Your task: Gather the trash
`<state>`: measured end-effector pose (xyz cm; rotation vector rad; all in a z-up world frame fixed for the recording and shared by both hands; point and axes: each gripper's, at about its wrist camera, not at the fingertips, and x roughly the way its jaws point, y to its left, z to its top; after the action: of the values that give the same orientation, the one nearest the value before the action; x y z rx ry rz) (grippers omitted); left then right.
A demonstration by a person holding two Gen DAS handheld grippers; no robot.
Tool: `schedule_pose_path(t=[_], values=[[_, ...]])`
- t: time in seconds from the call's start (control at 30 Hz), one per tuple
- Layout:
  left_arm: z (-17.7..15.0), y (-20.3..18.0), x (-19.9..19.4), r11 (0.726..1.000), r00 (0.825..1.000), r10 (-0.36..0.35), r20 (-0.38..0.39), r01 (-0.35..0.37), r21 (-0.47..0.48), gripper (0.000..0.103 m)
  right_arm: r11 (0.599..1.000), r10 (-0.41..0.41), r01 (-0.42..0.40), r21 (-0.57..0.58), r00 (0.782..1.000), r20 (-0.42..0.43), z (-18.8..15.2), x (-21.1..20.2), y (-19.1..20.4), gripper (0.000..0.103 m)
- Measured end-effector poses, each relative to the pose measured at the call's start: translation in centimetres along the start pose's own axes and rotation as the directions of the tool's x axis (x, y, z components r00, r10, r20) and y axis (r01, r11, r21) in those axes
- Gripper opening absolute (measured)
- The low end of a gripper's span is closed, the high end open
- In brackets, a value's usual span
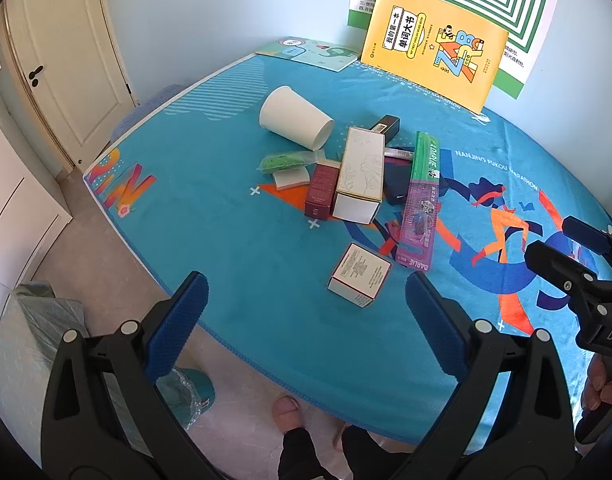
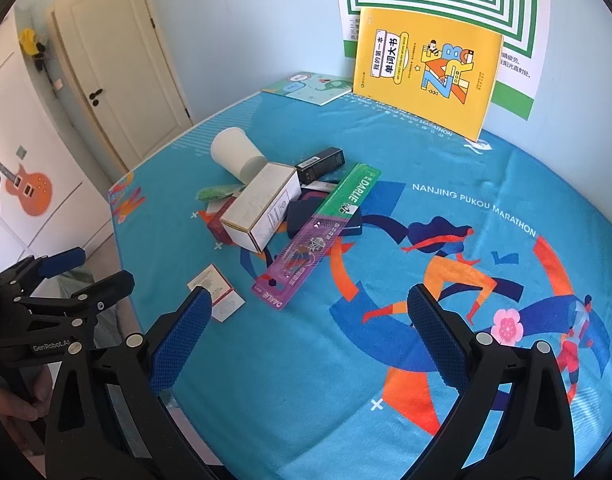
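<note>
A pile of trash lies mid-table on the blue printed cloth point(image 1: 225, 232): a white paper cup point(image 1: 295, 122) point(image 2: 235, 156) on its side, a tall white box point(image 1: 360, 174) point(image 2: 261, 210), a maroon box point(image 1: 322, 194), a green packet point(image 1: 283, 160), a black box point(image 1: 386, 124) point(image 2: 322, 164) and a purple-green Darlie toothbrush pack point(image 1: 422, 200) point(image 2: 318, 236). A small white-and-pink box point(image 1: 360, 274) point(image 2: 217, 292) lies apart, nearest me. My left gripper point(image 1: 306, 300) point(image 2: 93, 274) hovers open over the near table edge, holding nothing. My right gripper point(image 2: 310, 312) point(image 1: 558, 238) is open and holds nothing, to the right of the pile.
A yellow book point(image 1: 434, 46) leans on the back wall below a green-striped poster, with a flat booklet point(image 1: 310, 54) to its left. On the floor at the lower left stands a bag-lined teal bin point(image 1: 185, 396). A person's foot point(image 1: 287, 412) is by the table edge. A door point(image 1: 65, 60) is at left.
</note>
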<state>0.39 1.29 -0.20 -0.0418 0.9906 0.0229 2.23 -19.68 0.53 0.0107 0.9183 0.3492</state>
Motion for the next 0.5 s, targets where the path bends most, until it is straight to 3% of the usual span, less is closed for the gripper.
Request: schedule_pose_path(t=[0.5], values=[[0.12,0.10,0.18,1.000,1.000,0.004,-0.008,-0.004,-0.002,0.097,1.000,0.010,-0.010,-0.002,1.000,-0.007,0.09,0.27,0.08,0.097]])
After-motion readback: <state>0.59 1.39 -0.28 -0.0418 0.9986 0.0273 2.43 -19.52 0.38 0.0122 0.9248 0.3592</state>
